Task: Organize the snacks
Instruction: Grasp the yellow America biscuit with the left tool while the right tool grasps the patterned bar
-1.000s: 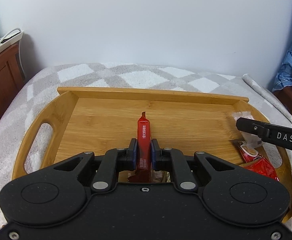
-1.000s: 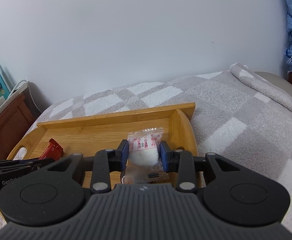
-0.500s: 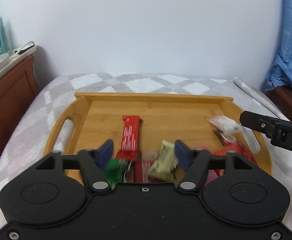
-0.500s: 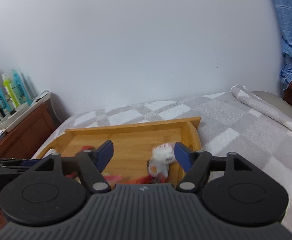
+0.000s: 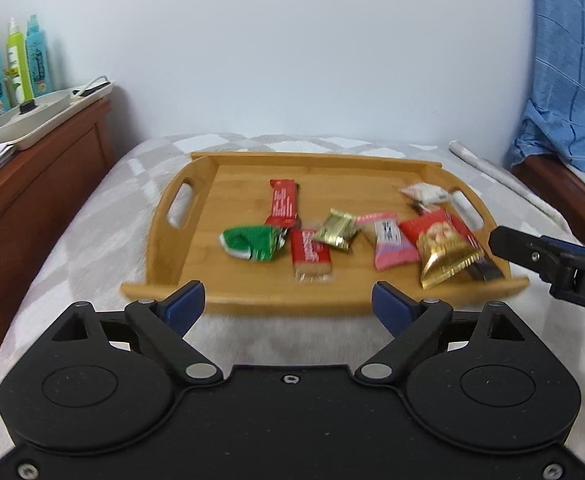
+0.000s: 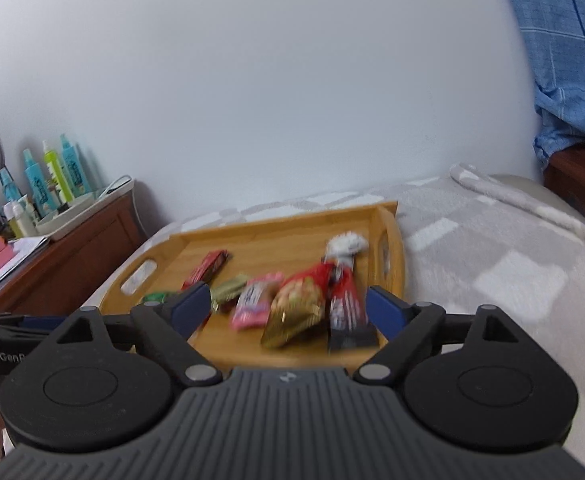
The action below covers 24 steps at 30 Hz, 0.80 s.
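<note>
A wooden tray (image 5: 196,240) (image 6: 392,264) lies on the grey checked bed and holds several wrapped snacks. Among them are a long red bar (image 5: 283,203) (image 6: 206,266), a green packet (image 5: 252,242), a gold packet (image 5: 338,229), a pink packet (image 5: 392,246) (image 6: 254,300), a red and gold bag (image 5: 442,250) (image 6: 296,306) and a white packet (image 5: 422,192) (image 6: 344,245). My left gripper (image 5: 288,304) is open and empty, in front of the tray's near edge. My right gripper (image 6: 286,306) is open and empty, above the tray's near right part.
A brown nightstand (image 5: 40,168) with bottles (image 5: 14,60) and a white tray stands to the left. A white wall is behind the bed. Blue cloth (image 5: 568,92) hangs at the right. The right gripper's finger (image 5: 552,262) shows at the right in the left wrist view.
Both grippers opened, released the red bar and the white packet onto the tray, and pulled back and up from it.
</note>
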Each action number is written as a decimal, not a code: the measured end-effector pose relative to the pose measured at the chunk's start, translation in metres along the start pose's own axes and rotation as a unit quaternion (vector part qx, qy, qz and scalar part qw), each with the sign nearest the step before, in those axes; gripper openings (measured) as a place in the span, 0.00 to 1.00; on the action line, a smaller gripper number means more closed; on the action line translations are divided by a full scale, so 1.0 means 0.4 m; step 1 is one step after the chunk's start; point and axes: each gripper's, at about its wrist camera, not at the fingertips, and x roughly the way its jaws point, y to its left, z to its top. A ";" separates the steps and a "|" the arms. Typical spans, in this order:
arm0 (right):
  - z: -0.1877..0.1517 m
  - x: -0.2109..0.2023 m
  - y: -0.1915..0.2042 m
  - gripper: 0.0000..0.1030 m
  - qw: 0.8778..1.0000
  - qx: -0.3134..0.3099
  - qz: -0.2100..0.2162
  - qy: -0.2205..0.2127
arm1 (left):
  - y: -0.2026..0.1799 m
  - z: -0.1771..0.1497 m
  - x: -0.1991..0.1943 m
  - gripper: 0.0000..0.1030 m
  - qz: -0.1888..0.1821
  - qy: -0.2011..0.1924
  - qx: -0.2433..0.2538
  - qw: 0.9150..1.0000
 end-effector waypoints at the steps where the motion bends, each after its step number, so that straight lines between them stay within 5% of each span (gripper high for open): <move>1: -0.013 -0.011 0.003 0.90 1.000 0.001 -0.001 0.002 | 0.002 -0.015 -0.015 0.89 0.000 -0.003 0.002 1.000; 11: -0.137 -0.090 0.039 1.00 1.000 0.010 -0.013 0.022 | 0.030 -0.166 -0.131 0.91 -0.004 -0.026 -0.004 1.000; 13: -0.154 -0.096 0.051 0.99 1.000 0.005 -0.016 0.026 | 0.040 -0.200 -0.147 0.76 -0.016 -0.031 -0.012 0.999; 15: -0.173 -0.100 0.068 0.87 0.999 -0.012 -0.023 0.027 | 0.047 -0.231 -0.155 0.62 -0.014 -0.026 -0.018 0.999; 19: -0.202 -0.098 0.099 0.79 0.998 -0.047 -0.030 0.043 | 0.060 -0.278 -0.160 0.47 -0.001 -0.006 -0.024 1.000; 23: -0.220 -0.102 0.116 0.78 0.998 -0.048 0.001 0.049 | 0.076 -0.299 -0.170 0.53 0.028 -0.021 -0.030 0.999; 24: -0.226 -0.101 0.124 0.78 0.997 -0.054 0.001 0.050 | 0.080 -0.300 -0.170 0.67 0.035 -0.027 -0.030 0.999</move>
